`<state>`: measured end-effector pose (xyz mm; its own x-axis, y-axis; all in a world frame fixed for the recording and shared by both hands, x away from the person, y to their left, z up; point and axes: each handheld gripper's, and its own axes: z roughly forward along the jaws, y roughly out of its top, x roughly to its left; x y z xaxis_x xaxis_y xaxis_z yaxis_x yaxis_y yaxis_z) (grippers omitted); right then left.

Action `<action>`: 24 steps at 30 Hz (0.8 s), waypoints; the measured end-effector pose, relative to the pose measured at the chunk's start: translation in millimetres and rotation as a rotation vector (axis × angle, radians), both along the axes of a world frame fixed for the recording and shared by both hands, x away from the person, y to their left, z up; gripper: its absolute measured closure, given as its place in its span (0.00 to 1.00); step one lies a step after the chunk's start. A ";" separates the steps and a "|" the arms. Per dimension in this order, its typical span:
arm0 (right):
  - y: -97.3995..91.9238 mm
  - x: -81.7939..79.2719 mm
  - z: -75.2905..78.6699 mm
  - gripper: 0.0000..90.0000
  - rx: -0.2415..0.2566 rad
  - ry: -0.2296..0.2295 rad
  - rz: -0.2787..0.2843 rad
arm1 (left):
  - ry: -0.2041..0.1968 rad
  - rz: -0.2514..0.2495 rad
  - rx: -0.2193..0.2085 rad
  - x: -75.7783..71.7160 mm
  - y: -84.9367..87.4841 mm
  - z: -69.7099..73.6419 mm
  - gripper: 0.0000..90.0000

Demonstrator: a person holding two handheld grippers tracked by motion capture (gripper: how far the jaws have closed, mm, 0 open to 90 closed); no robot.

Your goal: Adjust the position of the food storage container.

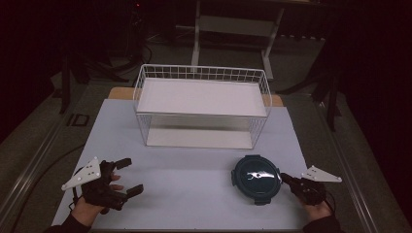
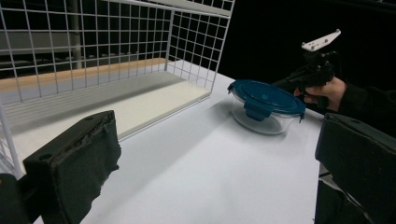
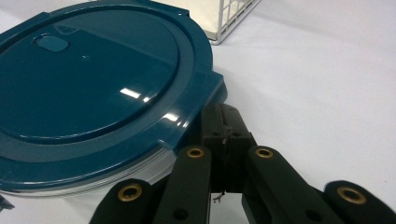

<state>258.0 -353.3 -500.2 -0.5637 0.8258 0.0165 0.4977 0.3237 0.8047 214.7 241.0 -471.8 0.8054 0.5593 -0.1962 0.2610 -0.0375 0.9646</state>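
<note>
A round clear container with a dark teal clip lid (image 1: pixel 256 177) (image 2: pixel 265 96) (image 3: pixel 93 84) sits on the white table at the front right. My right gripper (image 1: pixel 285 178) (image 3: pixel 225 122) (image 2: pixel 290 84) is at the container's right edge, jaws pressed together with their tips against the lid's side latch tab (image 3: pixel 208 93). I see nothing held between them. At the front left, my left gripper (image 1: pixel 129 176) (image 2: pixel 215 163) rests open, jaws wide apart and empty, well away from the container.
A white wire basket shelf (image 1: pixel 201 72) (image 2: pixel 116 42) with a flat top board stands at the back centre, its lower level open to the front. A white sheet (image 1: pixel 194 170) covers the table. Dark floor and frame legs lie beyond.
</note>
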 end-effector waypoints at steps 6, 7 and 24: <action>12.7 -1.2 1.0 1.00 -0.001 0.012 0.041 | 0.000 0.001 -0.002 -0.1 0.3 -0.3 0.00; 15.5 -1.4 1.3 1.00 0.001 0.015 0.051 | 0.000 0.002 -0.001 -0.1 0.4 -0.2 0.00; 45.3 -2.3 1.3 1.00 0.032 0.038 0.148 | 0.002 -0.002 0.008 0.0 -1.2 -1.3 0.00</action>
<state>255.7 -307.9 -498.8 -0.6777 0.7325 0.0648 0.4765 0.3704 0.7973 214.7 239.8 -473.1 0.8062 0.5592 -0.1935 0.2627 -0.0453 0.9638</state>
